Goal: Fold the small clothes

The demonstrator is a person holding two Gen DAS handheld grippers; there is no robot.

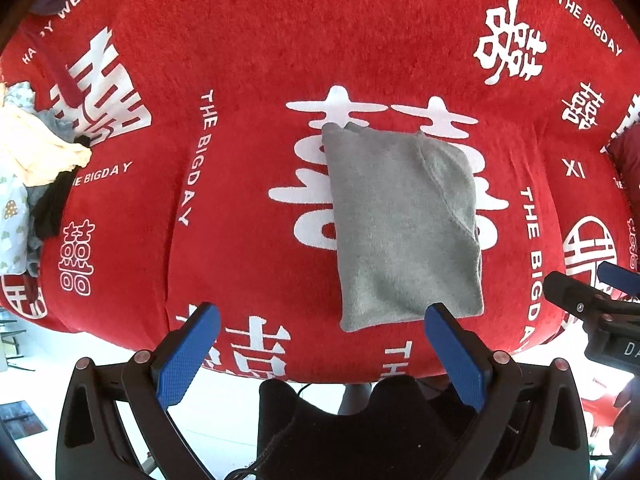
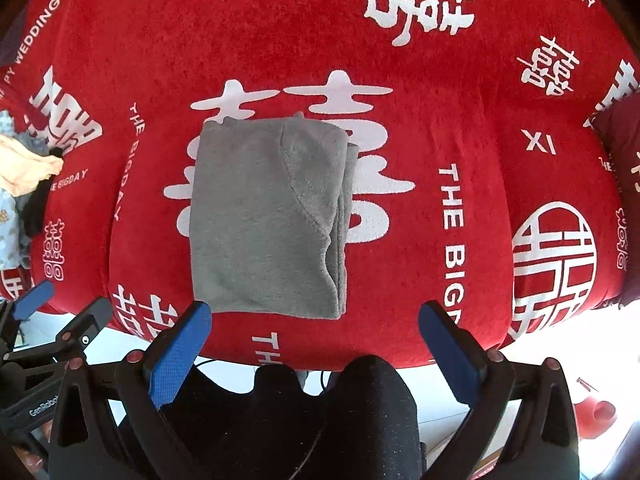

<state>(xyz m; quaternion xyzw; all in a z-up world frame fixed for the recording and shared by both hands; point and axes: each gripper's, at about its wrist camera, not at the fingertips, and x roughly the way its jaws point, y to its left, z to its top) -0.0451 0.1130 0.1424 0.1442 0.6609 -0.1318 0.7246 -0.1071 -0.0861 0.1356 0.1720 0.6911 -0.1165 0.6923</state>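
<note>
Both claws spread, empty: left claw [image 1: 322, 320], right claw [image 2: 314, 318]. Garment [image 2: 264, 216] folded near bed [image 2: 460, 92] front edge. Risk: careless regrasp opens loose right-side layers.

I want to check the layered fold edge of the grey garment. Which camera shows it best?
The right wrist view: the folded grey garment lies nearly centred, with its stacked layers plainly visible along the right edge. The left wrist view shows the garment whole but skewed, and that edge less clearly.

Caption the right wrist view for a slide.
Folded grey garment on red blanket; right hand-held gripper open and empty above its near edge.
</note>
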